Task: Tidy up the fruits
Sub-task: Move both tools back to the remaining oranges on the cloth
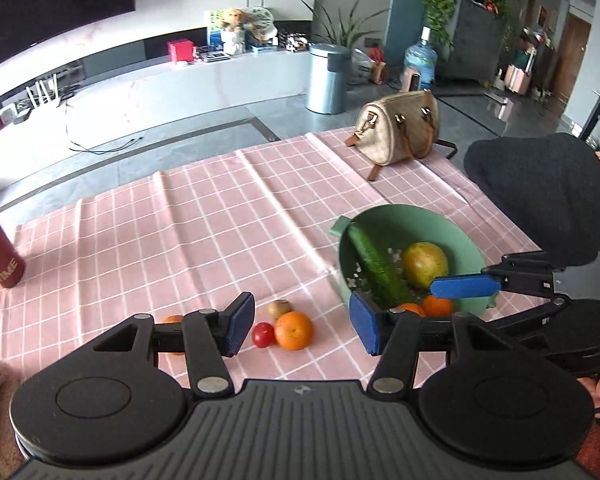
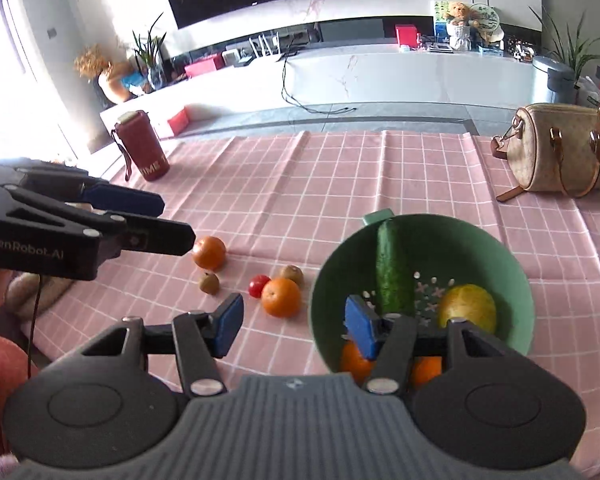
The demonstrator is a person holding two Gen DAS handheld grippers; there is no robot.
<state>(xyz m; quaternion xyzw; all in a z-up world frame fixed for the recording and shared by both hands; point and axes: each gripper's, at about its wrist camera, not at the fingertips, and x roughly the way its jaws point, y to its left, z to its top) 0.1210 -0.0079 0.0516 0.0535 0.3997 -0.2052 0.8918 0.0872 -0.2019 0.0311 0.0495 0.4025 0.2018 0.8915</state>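
Both grippers are held above the table with nothing between their fingers. The left gripper (image 1: 302, 326) is seen with fingers spread over the loose fruit; the right gripper (image 2: 294, 326) is likewise spread, one finger over the green colander (image 2: 512, 264).

The colander, set toward the right edge of the table, is already loaded: a cucumber (image 2: 392, 272) leans against its wall, a yellow-green fruit (image 2: 468, 306) lies beside it, and two oranges (image 2: 354, 360) are glimpsed under the right fingers. It appears to serve as the collecting point.

Still out on the pink checked cloth (image 2: 300, 184), nearer the front edge, are a large orange (image 2: 281, 297), a cherry tomato (image 2: 258, 285) touching it, a kiwi (image 2: 293, 274), a second kiwi (image 2: 209, 282) and another orange (image 2: 209, 253). The tight cluster could make a clean grasp awkward.

A red tumbler (image 2: 144, 148) at the far left corner and a handbag (image 2: 560, 152) at the far right are well clear.
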